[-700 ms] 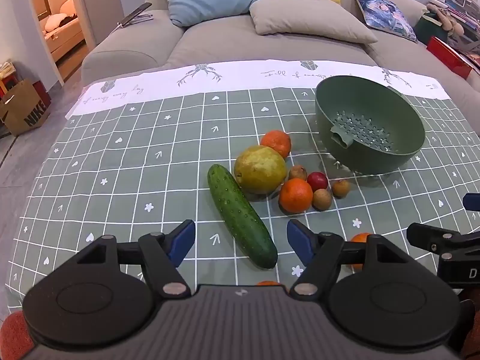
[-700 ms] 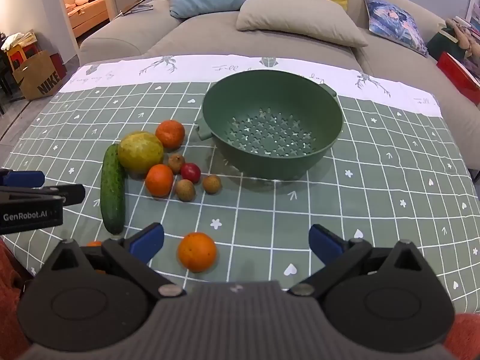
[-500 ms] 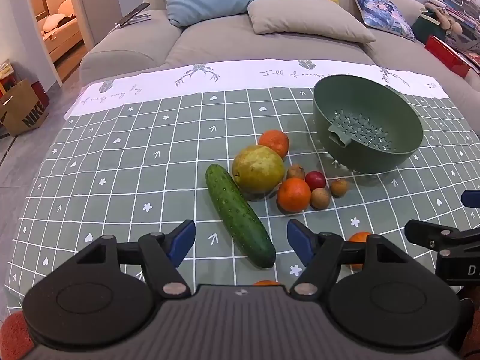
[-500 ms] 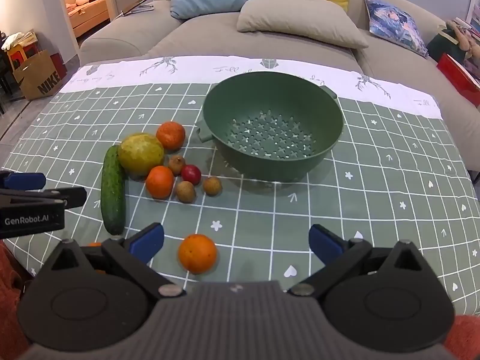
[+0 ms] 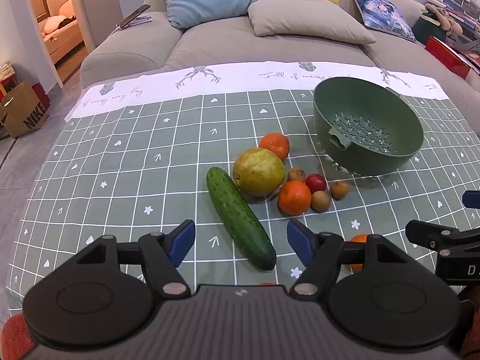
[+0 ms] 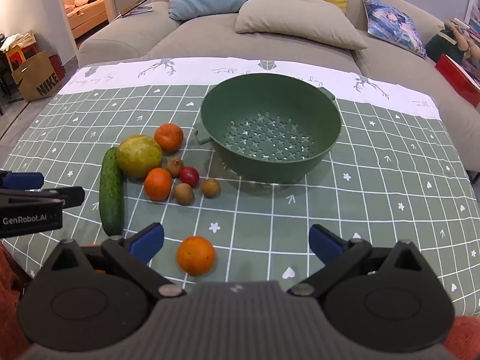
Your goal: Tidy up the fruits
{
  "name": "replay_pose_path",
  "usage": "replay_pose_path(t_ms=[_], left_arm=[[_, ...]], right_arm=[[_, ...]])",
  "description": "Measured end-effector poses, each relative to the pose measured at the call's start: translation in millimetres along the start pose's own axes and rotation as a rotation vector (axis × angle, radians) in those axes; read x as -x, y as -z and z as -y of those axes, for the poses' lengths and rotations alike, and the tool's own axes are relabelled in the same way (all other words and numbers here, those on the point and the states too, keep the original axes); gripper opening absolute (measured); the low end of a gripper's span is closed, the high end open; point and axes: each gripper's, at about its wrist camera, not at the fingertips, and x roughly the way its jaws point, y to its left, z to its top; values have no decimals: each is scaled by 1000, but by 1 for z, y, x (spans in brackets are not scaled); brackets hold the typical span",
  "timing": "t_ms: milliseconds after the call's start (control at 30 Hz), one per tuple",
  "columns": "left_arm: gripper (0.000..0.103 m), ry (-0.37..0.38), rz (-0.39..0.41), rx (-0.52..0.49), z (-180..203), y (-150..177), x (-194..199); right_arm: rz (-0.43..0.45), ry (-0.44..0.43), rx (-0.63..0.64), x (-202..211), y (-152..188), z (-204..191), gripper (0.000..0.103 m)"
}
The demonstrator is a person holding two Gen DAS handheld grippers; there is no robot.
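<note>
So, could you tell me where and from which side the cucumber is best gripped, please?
Grip the cucumber at its middle, from above, jaws across its narrow width. It lies flat on the cloth, long and slim, so a mid-length hold should balance it. Its far end sits right beside the pear, so the near half looks freer. The open left gripper already hovers above that end.

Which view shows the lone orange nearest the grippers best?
The right wrist view: the lone orange sits whole and unobstructed on the tablecloth, ahead of the open right gripper. In the left wrist view the same orange is only a sliver, mostly hidden behind the left gripper's own finger.
</note>
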Motion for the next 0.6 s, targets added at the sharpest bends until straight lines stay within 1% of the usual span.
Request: replay_pose_path(t_ms=[33,600], left_arm=[[82,0,0,0,0,0,0],[82,-1,0,0,0,0,1]], right_arm=[[5,3,2,-3,3,-5,99],[3,6,-6,-4,3,-3,99]])
